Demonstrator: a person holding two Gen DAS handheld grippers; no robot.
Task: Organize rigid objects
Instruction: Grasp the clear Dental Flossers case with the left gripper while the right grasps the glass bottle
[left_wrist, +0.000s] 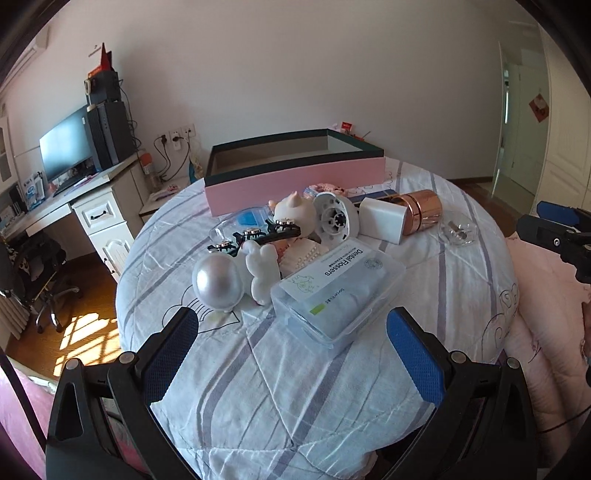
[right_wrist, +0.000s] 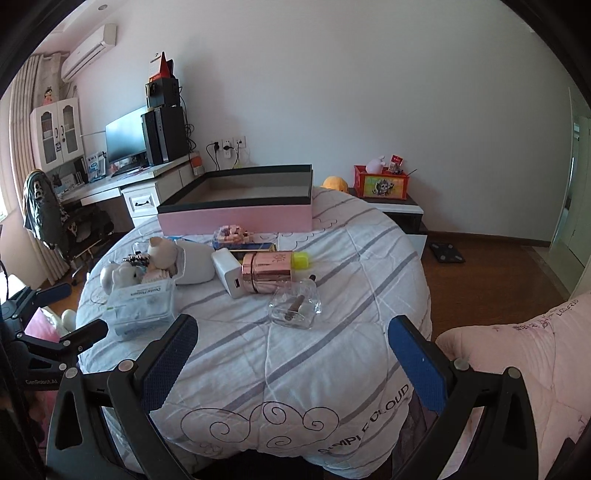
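A pile of small items lies on the striped quilt in front of an open pink box (left_wrist: 295, 186) (right_wrist: 236, 218). Nearest my left gripper (left_wrist: 291, 332) is a clear dental flosser case (left_wrist: 338, 291) (right_wrist: 142, 306), beside a silver egg (left_wrist: 218, 282) and a white figure (left_wrist: 262, 273). Behind lie a black hair clip (left_wrist: 258, 236), a pig toy (left_wrist: 295, 210), a white charger (left_wrist: 382, 219) (right_wrist: 229, 271) and a rose-gold cylinder (left_wrist: 423, 210) (right_wrist: 267, 273). A clear glass dish (right_wrist: 295, 306) (left_wrist: 458, 229) sits just ahead of my right gripper (right_wrist: 291, 332). Both grippers are open, holding nothing.
A desk (left_wrist: 74, 199) with monitor and office chair (left_wrist: 40, 273) stands left of the bed. A nightstand (right_wrist: 395, 210) with a red box is behind. A pink duvet (right_wrist: 517, 369) bulges at the right. Bare wooden floor (right_wrist: 480, 273) lies right of the bed.
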